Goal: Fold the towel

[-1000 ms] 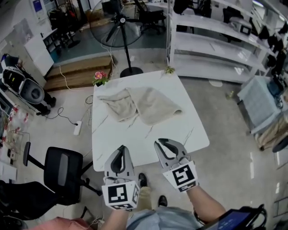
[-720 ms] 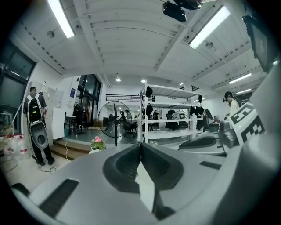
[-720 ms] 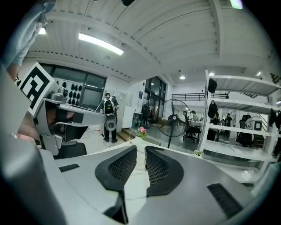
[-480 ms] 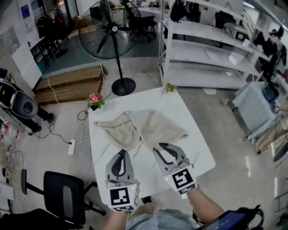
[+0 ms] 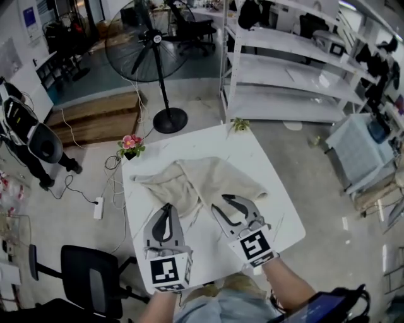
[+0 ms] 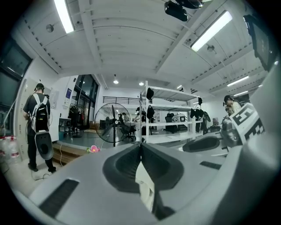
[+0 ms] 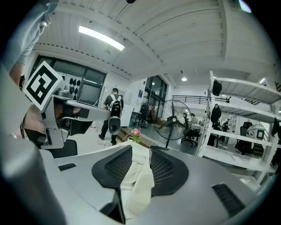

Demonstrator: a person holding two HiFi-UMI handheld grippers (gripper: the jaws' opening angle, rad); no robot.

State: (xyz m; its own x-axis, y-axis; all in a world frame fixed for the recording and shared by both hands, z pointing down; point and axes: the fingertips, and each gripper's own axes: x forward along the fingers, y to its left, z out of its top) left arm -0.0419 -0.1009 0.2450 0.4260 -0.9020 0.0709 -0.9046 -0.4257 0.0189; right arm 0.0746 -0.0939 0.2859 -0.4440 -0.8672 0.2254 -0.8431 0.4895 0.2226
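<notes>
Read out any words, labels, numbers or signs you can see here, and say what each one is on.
None can be read.
Blue poster, top left of the head view: print too small and blurred.
Left gripper: its cube shows a black-and-white square pattern, no letters.
Right gripper: the same kind of pattern on its cube.

Bright, even indoor light from ceiling strip lights, white table nearly washed out, shadows soft and faint, heavy fisheye bending with black corners in both gripper views, left gripper perhaps slightly soft near the lens, head view fairly sharp.
</notes>
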